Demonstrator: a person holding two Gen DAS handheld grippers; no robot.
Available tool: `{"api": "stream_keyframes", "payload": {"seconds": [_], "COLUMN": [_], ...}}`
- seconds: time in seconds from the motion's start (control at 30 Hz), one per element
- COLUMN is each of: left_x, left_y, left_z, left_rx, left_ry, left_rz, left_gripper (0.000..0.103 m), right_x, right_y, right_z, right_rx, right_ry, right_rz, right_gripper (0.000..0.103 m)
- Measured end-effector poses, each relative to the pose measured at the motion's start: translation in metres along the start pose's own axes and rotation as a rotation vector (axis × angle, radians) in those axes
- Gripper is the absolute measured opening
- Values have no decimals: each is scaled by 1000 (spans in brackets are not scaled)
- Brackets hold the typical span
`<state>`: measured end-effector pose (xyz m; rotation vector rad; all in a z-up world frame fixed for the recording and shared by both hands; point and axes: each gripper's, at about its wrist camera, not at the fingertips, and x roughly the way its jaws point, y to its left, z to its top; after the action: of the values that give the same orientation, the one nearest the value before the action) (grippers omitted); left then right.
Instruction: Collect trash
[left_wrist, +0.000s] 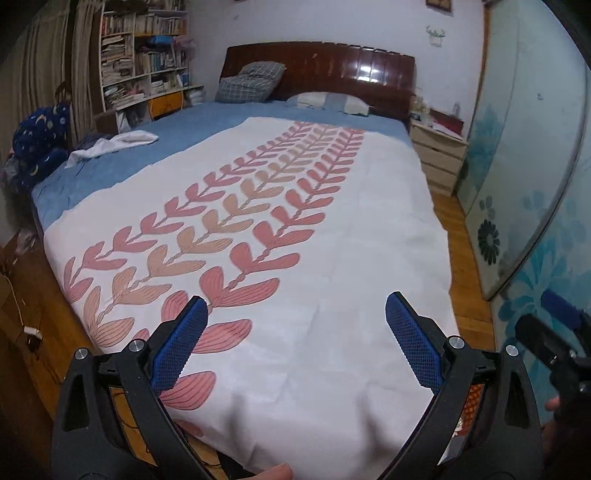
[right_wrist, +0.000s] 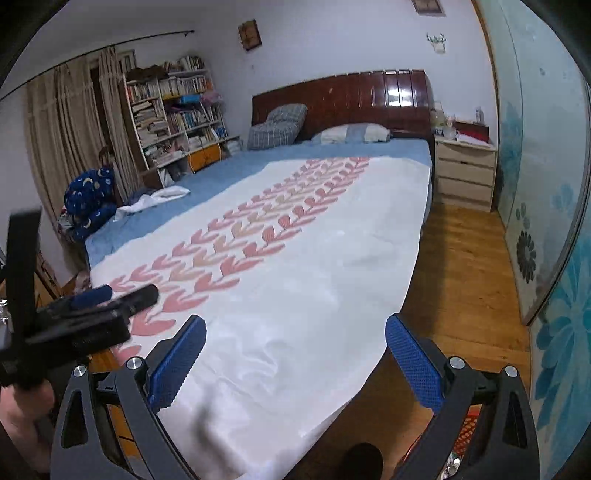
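Note:
My left gripper (left_wrist: 295, 332) is open and empty, held above the foot of a bed covered by a white quilt (left_wrist: 332, 229) with pink leaf print. My right gripper (right_wrist: 293, 349) is open and empty, over the quilt's (right_wrist: 314, 258) right front corner. The right gripper also shows at the right edge of the left wrist view (left_wrist: 554, 332), and the left gripper shows at the left of the right wrist view (right_wrist: 92, 310). A crumpled white cloth (left_wrist: 110, 146) lies on the blue sheet at the bed's left side (right_wrist: 155, 201). No clear piece of trash shows on the quilt.
A dark wooden headboard (left_wrist: 321, 70) and two pillows stand at the far end. A bookshelf (left_wrist: 144, 62) is at the back left. A pale nightstand (right_wrist: 465, 170) stands right of the bed. Wooden floor (right_wrist: 461, 266) runs along the right, beside a floral sliding door (right_wrist: 554, 221). An orange-red basket (right_wrist: 469, 435) is below my right gripper.

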<state>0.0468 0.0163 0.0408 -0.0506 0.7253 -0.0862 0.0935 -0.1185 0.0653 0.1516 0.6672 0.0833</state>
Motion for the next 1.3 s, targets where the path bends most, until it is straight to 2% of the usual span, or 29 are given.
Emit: {"api": "stream_keyframes", "payload": {"seconds": [0.2, 0.7, 1.3], "left_x": [-4, 0, 0], "left_y": [11, -1, 7], "left_z": [-1, -4, -4], "left_rx": [-65, -44, -71], "left_ry": [-7, 5, 9], "left_rz": [-32, -27, -10], "left_gripper": [96, 96, 96], "right_x": [21, 28, 33], "right_y": [-11, -25, -33], "right_z": [-8, -6, -10], "right_rx": [31, 50, 71], "right_ry": [24, 50, 66], "right_rz": [10, 11, 16], "right_gripper": [96, 96, 96]}}
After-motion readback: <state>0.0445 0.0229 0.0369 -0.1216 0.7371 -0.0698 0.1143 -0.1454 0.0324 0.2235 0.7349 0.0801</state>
